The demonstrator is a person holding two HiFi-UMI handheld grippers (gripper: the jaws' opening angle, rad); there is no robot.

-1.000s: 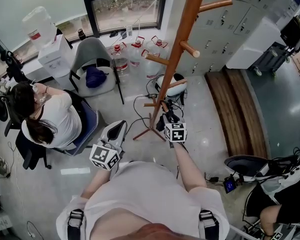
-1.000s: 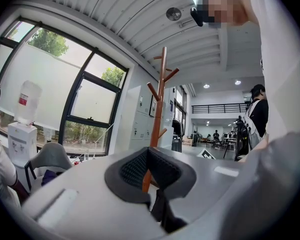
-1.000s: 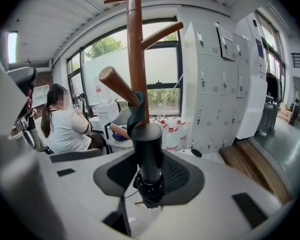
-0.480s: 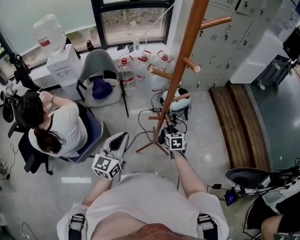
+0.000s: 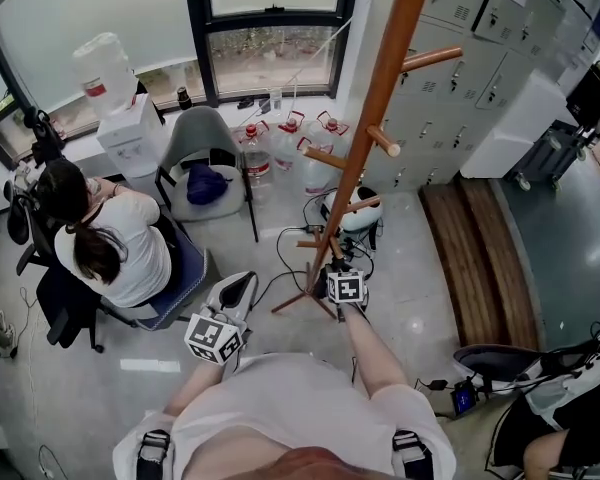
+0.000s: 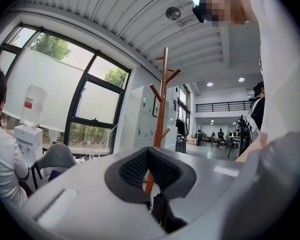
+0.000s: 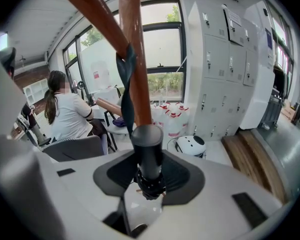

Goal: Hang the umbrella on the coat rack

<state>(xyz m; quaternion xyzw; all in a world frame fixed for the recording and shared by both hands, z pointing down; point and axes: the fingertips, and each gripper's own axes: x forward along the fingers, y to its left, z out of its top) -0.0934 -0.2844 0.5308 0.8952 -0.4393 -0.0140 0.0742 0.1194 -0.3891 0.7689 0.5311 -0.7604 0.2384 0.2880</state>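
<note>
The wooden coat rack (image 5: 372, 118) stands right in front of me, with pegs at several heights. My right gripper (image 5: 333, 268) is low beside the pole and points down at a slant. It is shut on the umbrella's black handle (image 7: 147, 154). A dark strap (image 7: 126, 81) runs up from the handle and lies in the fork between a peg and the pole (image 7: 132, 44). The rest of the umbrella is hidden. My left gripper (image 5: 238, 290) hangs level to the left with its pads (image 6: 135, 166) together and nothing in them. The rack (image 6: 162, 99) shows beyond it.
A person sits on a chair (image 5: 115, 253) at the left. A grey chair (image 5: 205, 153), a water dispenser (image 5: 130, 123) and water bottles (image 5: 290, 133) line the window. Lockers (image 5: 480, 58), a wooden bench (image 5: 480, 238) and a white round device (image 5: 358, 213) lie behind the rack.
My right gripper has sunk along the rack pole with the handle in it. The left gripper has kept its place.
</note>
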